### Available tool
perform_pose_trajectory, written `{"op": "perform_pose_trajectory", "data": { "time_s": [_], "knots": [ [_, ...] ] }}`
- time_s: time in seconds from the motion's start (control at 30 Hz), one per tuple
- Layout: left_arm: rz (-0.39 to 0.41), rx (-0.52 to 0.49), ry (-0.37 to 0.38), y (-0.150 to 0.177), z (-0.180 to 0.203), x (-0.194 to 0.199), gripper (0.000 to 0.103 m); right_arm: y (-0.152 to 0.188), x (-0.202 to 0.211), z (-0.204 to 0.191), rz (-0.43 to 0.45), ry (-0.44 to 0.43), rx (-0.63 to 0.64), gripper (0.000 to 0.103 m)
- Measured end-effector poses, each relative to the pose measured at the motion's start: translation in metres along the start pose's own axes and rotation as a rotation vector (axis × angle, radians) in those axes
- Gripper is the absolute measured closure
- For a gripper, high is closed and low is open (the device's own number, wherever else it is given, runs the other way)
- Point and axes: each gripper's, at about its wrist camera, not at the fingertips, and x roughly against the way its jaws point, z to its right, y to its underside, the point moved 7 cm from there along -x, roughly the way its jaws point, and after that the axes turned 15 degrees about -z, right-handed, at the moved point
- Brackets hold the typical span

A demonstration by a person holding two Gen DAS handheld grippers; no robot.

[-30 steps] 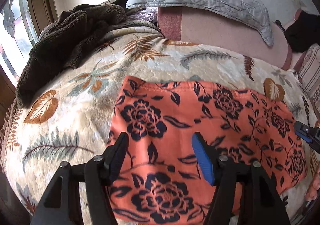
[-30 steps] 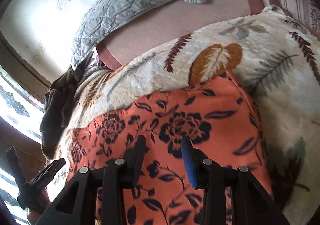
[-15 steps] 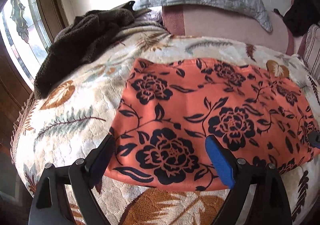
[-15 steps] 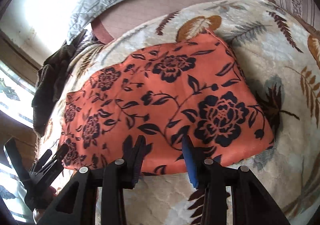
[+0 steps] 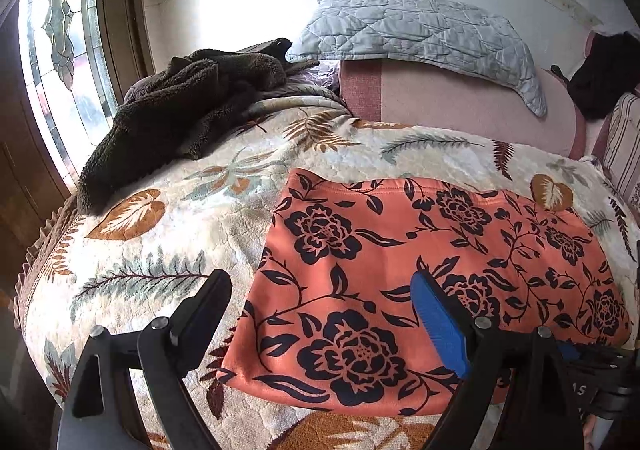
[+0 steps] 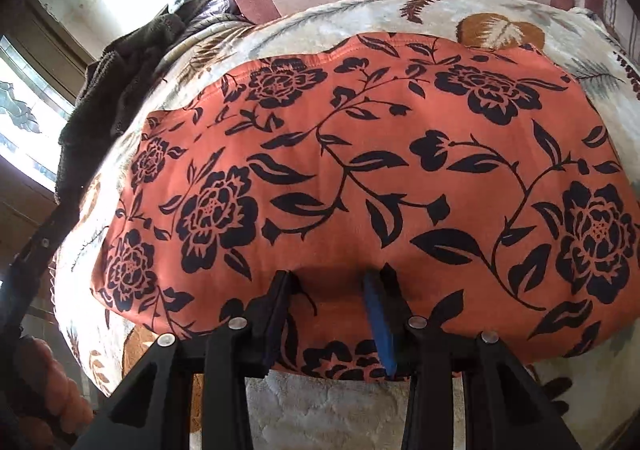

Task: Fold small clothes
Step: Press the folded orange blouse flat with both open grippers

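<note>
Since a second ago the left claw (image 5: 320, 314) has drawn back toward the near edge of the orange floral garment (image 5: 420, 282), and its jaws have just been opening; they now stand wide apart with nothing pinched, one finger over the bare bedspread (image 5: 160, 234) at about 8 o'clock of the cloth, the blue-padded one above the fabric. The right claw (image 6: 332, 290) has dropped in close from a higher look at the same garment (image 6: 380, 169). Its jaws are partly apart, tips pressing on the cloth just inside the near hem; a small dimple lies between them, yet whether fabric is actually caught I cannot tell.

The garment lies flat on the bed, already a wide doubled rectangle, so the placing looks like readiness for another fold: the right claw set at the near hem to lift it, the left spread wide to take the left corner.

Edges: the near hem runs 4 to 8 o'clock in the left view, the far edge wavy toward 12. Open bedspread lies beyond it toward 12, room enough to carry the hem over. A brown fleece (image 5: 180, 109) sits well apart at 10 o'clock, a grey quilted pillow (image 5: 420, 29) at 12; neither crowds the fold. The bed's fringed edge at 8 o'clock is nearer.
</note>
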Motion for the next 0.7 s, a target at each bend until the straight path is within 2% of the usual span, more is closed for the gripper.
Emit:
{"op": "perform_pose_trajectory", "data": {
  "time_s": [0.07,0.17,0.3,0.37,0.4,0.43,0.47,0.63,0.7],
  "knots": [
    [-0.006,0.004,0.002,0.000,-0.003,-0.002,0.012,-0.001,0.013,0.002,0.028,-0.021,-0.012,0.061],
    [-0.034,0.007,-0.006,0.001,-0.009,-0.011,0.012,-0.010,0.038,0.022,0.121,0.012,-0.052,0.061],
    [-0.128,0.048,-0.049,0.002,-0.027,-0.039,0.012,-0.025,0.061,0.080,0.221,0.039,-0.215,0.061],
    [-0.191,0.073,-0.086,0.005,-0.037,-0.059,0.012,-0.031,0.066,0.112,0.257,0.100,-0.279,0.060],
    [-0.240,0.076,-0.105,0.009,-0.039,-0.072,0.012,-0.033,0.062,0.128,0.241,0.127,-0.308,0.059],
    [-0.296,0.074,-0.117,0.014,-0.040,-0.085,0.012,-0.034,0.052,0.142,0.188,0.115,-0.344,0.057],
    [-0.320,0.079,-0.106,0.017,-0.039,-0.093,0.012,-0.035,0.044,0.152,0.155,0.052,-0.364,0.057],
    [-0.294,0.105,-0.093,0.012,-0.038,-0.087,0.012,-0.035,0.062,0.153,0.192,-0.039,-0.343,0.054],
    [-0.270,0.119,-0.065,0.010,-0.037,-0.079,0.012,-0.026,0.073,0.155,0.217,-0.118,-0.364,0.054]
  ]
}}
